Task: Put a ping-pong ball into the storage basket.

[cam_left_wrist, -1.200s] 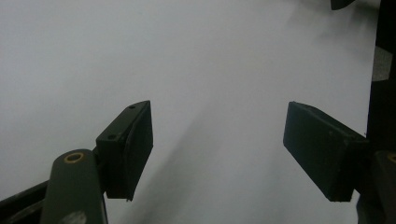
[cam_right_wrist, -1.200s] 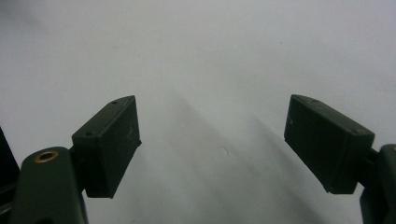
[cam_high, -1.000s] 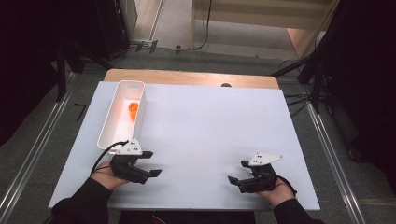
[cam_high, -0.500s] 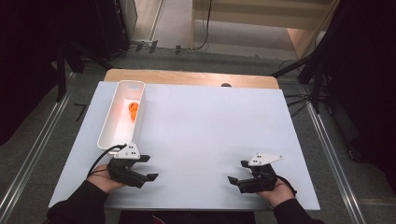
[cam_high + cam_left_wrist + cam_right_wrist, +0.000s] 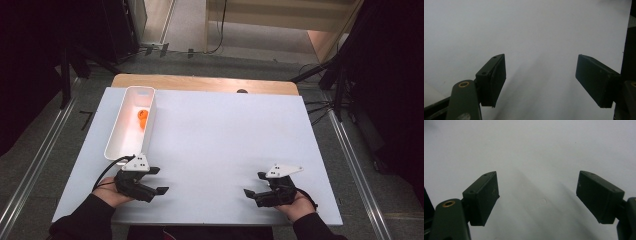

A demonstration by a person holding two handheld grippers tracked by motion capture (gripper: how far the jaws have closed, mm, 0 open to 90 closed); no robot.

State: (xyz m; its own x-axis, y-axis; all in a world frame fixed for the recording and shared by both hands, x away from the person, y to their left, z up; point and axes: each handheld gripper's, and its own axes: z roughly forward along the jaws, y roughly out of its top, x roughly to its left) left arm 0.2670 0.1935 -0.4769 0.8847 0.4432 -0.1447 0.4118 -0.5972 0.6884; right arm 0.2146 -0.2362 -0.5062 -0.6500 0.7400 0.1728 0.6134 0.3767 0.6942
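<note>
Resting on the white desk near edge, left gripper and right gripper well apart, fingers open and empty, orange object in white bin far left.

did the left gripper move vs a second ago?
Yes, slightly. The left gripper has slid toward the near table edge, opening a gap from the white bin. Jaws open, empty.

Black tongs over white table; orange object in white bin.

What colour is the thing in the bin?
Orange, inside the white bin; the high view shows it best.
</note>
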